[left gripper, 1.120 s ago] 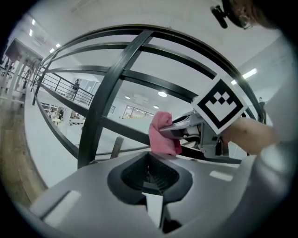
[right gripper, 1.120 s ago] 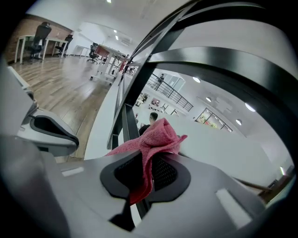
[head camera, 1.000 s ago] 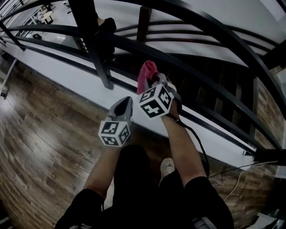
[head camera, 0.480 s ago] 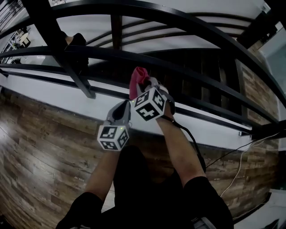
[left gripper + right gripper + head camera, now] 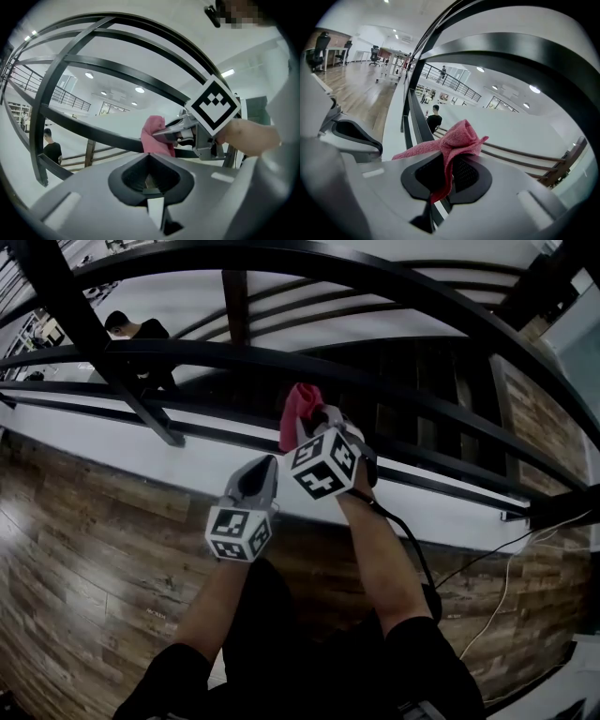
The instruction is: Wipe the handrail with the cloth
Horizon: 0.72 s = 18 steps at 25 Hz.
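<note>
Pink cloth [image 5: 298, 413] is up at the railing, pinched in the right gripper [image 5: 317, 420], whose jaws are clamped on a fold of it, with the rest bunched up and flopped over the top of them. The handrail [image 5: 216, 352] bar it's going for sits right there at 12 o'clock from that gripper. Its long axis sweeps from about 9 o'clock on the left down towards 4 o'clock on the right. From the left gripper view the cloth overlaps the bar, but I can't say for sure it's pressing on it. So I reckon the stroke has to run sideways along that line, and the right hand is plainly the nearer one. The left gripper [image 5: 260, 472] hangs back at 7 o'clock from its partner, jaws together with nothing between them. Count it up: one cloth, two grippers, and several dark bars stacked in the railing, not just one. Beyond the bars, one person [image 5: 127, 326] stands down below at 10 o'clock. A cable [image 5: 497, 601] trails over the wooden floor [image 5: 75, 559] at 4 o'clock.
</note>
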Motion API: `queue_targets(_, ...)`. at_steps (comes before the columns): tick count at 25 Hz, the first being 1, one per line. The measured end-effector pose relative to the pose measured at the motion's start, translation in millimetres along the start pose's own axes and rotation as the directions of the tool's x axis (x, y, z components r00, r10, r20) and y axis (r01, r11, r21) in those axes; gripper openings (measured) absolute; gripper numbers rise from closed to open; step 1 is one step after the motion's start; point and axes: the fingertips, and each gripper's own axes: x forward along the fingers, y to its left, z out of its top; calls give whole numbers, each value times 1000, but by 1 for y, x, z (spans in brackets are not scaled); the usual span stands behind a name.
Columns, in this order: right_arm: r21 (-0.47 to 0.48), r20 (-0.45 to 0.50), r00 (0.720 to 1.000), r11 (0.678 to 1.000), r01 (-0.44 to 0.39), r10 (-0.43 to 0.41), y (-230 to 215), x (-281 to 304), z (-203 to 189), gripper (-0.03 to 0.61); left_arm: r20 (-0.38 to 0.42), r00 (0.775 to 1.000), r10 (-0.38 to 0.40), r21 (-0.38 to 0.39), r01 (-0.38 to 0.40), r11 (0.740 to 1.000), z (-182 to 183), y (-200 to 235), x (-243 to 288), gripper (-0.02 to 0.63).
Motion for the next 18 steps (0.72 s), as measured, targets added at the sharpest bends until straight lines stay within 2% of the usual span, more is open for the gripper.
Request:
queue_targets(4, -21, -1, 1000, 1000, 16, -16, -14, -9, -17, 40, 1, 1000, -20, 25, 20, 999, -5, -25, 10, 0)
queue_targets(9, -7, 22, 1000, 1000, -6, 6, -28, -20, -37, 40, 29, 999, -31, 25, 30, 999, -9, -53, 25, 0)
queue_targets(11, 9, 33, 999, 1000, 2, -2, -34, -25, -42, 40, 32, 999, -21, 23, 20, 1000, -13, -58, 29, 0)
queue_targets(15, -12, 24, 999, 999, 46, -46, -50, -36, -61, 40, 33, 999, 30, -77, -27, 997, -17, -63, 35, 0)
queue_targets(18, -3, 27, 998, 999, 53, -53, -60, -44, -78, 40, 37, 998, 54, -39, -52, 998, -14, -77, 35, 0)
